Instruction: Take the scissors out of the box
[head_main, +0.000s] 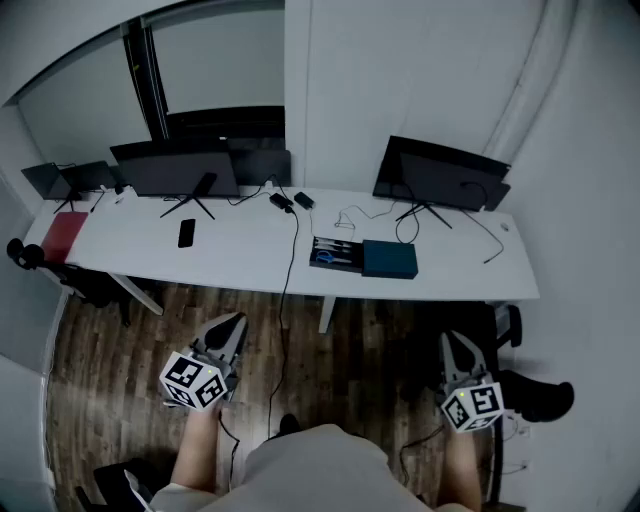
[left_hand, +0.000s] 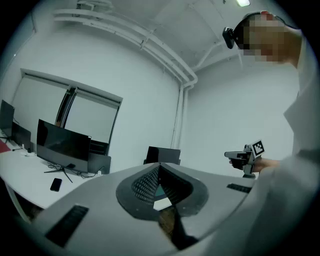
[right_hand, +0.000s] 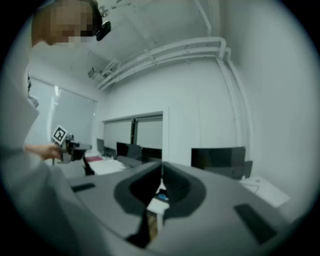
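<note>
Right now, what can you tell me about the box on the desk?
The box lies flat on the white desk, before the right-hand monitor. It looks like a teal sleeve with a dark tray slid out to the picture's left; blue-handled scissors lie in the tray. Only the desk touches it; finer detail is too small.

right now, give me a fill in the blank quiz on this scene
1. The scissors in the box have ___ handles.
2. In the head view, the phone lies to the box's ___.
3. The left gripper and right gripper are both over the floor, jaws ___.
Missing words: blue; left; shut
</note>
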